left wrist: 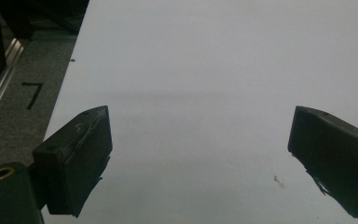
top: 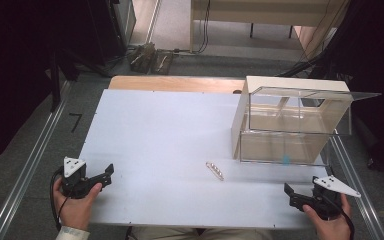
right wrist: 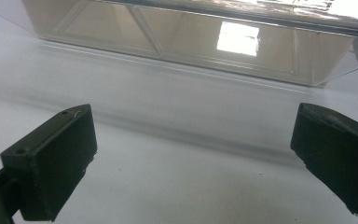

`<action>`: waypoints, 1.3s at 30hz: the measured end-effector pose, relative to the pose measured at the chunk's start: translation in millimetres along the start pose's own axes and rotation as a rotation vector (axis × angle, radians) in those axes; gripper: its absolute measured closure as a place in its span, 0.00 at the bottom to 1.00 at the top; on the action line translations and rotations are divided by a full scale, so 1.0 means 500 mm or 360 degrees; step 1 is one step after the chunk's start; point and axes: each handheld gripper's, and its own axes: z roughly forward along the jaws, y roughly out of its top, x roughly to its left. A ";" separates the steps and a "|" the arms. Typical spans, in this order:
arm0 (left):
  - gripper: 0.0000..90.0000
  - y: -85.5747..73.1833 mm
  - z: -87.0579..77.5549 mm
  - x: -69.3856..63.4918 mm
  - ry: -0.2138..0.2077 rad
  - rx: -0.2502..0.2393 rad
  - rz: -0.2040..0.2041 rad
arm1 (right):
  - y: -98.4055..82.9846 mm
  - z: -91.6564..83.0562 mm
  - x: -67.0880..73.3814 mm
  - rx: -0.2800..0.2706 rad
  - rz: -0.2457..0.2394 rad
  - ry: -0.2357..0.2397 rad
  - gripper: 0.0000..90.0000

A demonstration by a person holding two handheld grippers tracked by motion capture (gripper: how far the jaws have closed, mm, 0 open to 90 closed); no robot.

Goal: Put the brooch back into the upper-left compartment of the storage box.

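Currently both grippers, left [top: 107,174] and right [top: 289,192], rest with fingers spread, empty; a small clear strip [top: 214,170] lies between them on the worktop [top: 155,130].

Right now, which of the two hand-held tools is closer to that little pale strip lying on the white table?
Right. The right tool sits just beyond the strip toward the table's right edge; the left tool is farther off, across open table.

The small pale strip [top: 214,170] on the table [top: 155,130] — perhaps beaded — is too small to identify.
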 end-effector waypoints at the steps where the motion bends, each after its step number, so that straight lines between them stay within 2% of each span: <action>1: 0.06 0.000 -0.001 0.000 0.0001 0.0002 0.0001 | 0.000 0.001 0.000 -0.0001 0.0003 0.0007 0.00; 18: 0.07 -0.002 -0.002 0.000 -0.0005 0.0000 0.0002 | 0.005 0.010 0.032 -0.0006 -0.0086 0.0071 0.00; 23: 0.07 -0.002 -0.001 -0.001 -0.0009 0.0009 0.0004 | 0.005 0.012 0.036 -0.0016 -0.0076 0.0081 0.02; 29: 0.07 -0.002 0.000 -0.003 -0.0005 0.0010 0.0010 | 0.009 0.017 0.053 -0.0035 -0.0089 0.0133 0.02; 39: 0.07 -0.002 0.001 -0.002 -0.0010 0.0010 0.0010 | 0.018 0.038 0.099 -0.0025 -0.0206 0.0209 0.03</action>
